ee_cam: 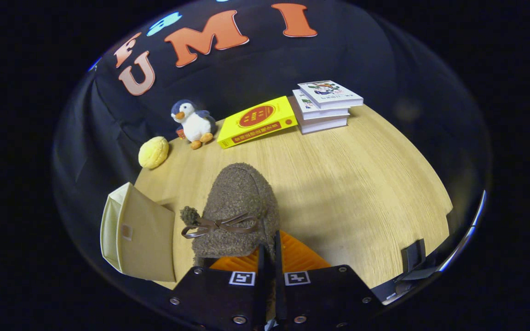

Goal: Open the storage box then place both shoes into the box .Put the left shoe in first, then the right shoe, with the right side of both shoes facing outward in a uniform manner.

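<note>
Gripper view: a cream storage box stands left of the fingers on the wooden table. The gripper, fingers nearly pressed together, pinches the heel edge of a fuzzy brown shoe just ahead of them. The shoe appears to be in carriage; next it must swing left into the box, right side outward.

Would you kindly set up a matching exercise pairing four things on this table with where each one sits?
Things:
1. shoe
2. storage box
3. penguin
4. yellow book

Places:
A. leaning on the white book stack
B. between the yellow plush and the yellow book
C. gripped at its rear edge by the gripper
D. just left of the shoe

Pairs: 1-C, 2-D, 3-B, 4-A
</note>
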`<state>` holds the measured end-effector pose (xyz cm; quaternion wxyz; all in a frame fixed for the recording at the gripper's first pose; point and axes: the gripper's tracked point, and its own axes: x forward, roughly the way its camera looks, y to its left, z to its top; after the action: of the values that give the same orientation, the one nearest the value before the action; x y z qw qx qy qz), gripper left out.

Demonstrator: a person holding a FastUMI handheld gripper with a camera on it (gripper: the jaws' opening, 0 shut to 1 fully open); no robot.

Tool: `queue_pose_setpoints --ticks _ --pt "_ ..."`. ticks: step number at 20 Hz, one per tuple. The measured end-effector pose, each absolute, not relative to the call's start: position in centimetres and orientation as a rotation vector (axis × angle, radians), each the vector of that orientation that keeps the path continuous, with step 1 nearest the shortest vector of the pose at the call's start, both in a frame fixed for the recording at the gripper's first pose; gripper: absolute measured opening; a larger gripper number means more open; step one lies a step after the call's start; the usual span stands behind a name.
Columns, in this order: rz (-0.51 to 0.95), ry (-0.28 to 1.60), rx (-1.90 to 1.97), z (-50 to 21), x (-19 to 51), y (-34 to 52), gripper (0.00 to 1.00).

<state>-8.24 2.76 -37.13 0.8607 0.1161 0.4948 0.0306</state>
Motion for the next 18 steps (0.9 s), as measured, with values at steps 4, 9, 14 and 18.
queue_pose_setpoints --ticks 4,9,14,18 --pt "0.143 1.023 0.256 -32.8 -7.9 9.1 0.09" --pt "0.25 1.04 0.259 -30.0 -7.9 18.3 0.09" --pt "0.333 1.082 0.244 -29.4 -8.8 26.5 0.09" --pt "0.352 1.096 0.211 -29.6 -8.6 30.8 0.09"
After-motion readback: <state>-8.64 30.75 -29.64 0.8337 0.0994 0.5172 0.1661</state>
